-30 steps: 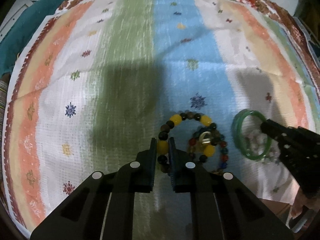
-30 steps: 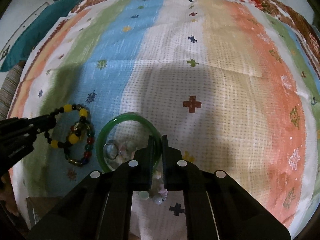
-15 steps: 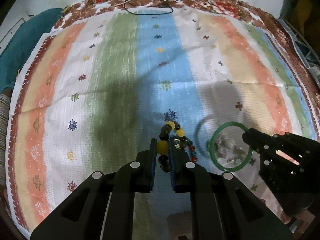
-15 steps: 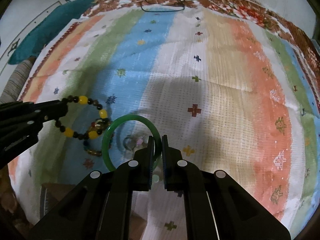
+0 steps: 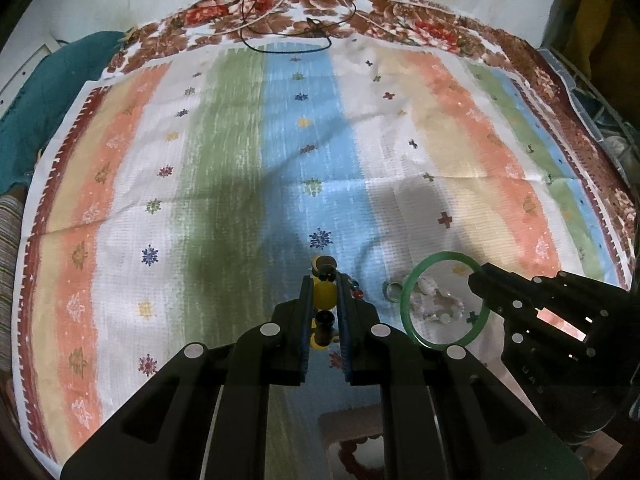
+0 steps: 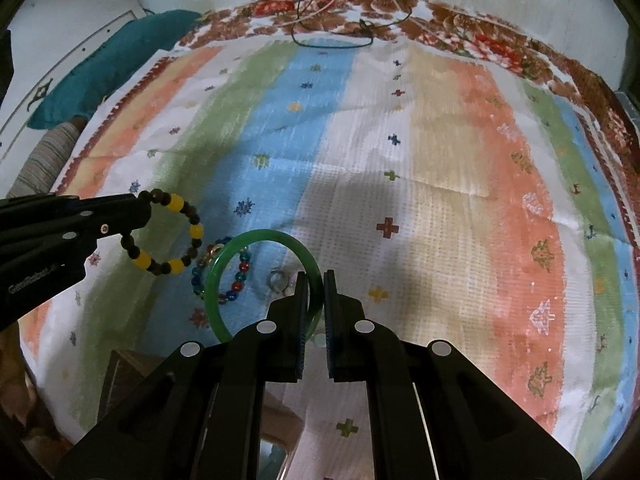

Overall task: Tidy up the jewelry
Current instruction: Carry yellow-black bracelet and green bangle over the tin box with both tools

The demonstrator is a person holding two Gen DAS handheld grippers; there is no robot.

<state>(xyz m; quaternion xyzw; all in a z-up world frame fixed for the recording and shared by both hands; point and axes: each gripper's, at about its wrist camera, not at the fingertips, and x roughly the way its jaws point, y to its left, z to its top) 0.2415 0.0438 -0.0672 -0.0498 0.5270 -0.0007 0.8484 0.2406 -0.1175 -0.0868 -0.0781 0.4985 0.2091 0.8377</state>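
1. Left wrist view: the left tool (image 5: 324,280) is clamped on a beaded bracelet (image 5: 324,294) of yellow and dark beads, seen edge-on between its two fingers and clear of the striped cloth (image 5: 224,184).
2. Right wrist view: the right tool (image 6: 316,280) is clamped on the rim of a green bangle (image 6: 256,240), which hangs tilted above the cloth.
3. Right wrist view: the beaded bracelet (image 6: 168,236) hangs as an open ring from the left tool's tip, just left of the bangle and apart from it.
4. On the cloth beneath the bangle lie a multicoloured bead bracelet (image 6: 240,276) and a small ring (image 6: 277,280), near each other.
5. Left wrist view: pale, pearly pieces (image 5: 436,304) lie on the cloth, seen through the bangle (image 5: 444,300).
6. A thin dark cord (image 5: 288,36) lies looped at the cloth's far floral edge.
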